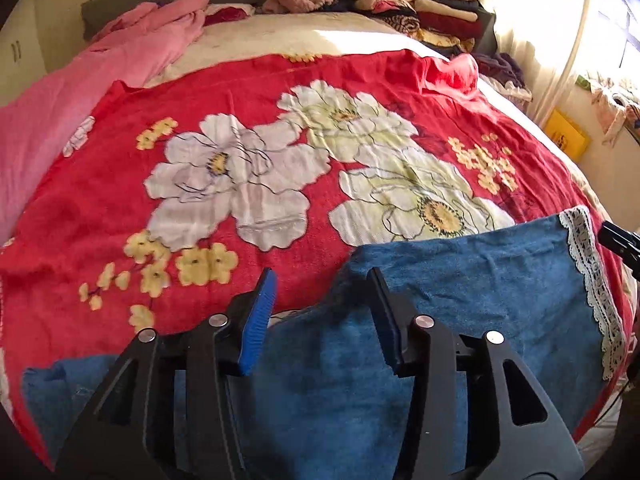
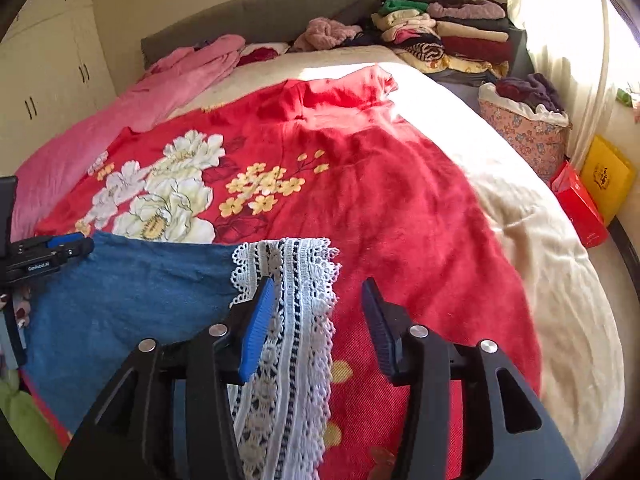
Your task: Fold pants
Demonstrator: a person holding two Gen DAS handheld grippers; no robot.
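Between the blue pads of the left hand-held gripper (image 1: 322,320) lies nothing but air, its jaws standing partly apart above the near edge of the blue pants (image 1: 460,300), with no cloth pinched; the right hand-held gripper (image 2: 320,328) likewise stands partly open over the white lace trim (image 2: 296,320) at the pants' hem, the left pad just beside the lace and the right pad over red cloth, gripping nothing; the pants lie flat on the near part of the bed, on a red blanket (image 1: 360,72) printed with large white flowers (and smaller yellow ones); beyond the blanket a cream sheet (image 2: 540,240) shows, sunlit at the right; a pink cover (image 1: 120,64) lies bunched along the left side; at the head of the bed stands a stack of folded clothes (image 2: 440,32); beside the bed sit a floral basket (image 2: 524,136), a red bag (image 2: 580,208) and a yellow box (image 2: 608,176).
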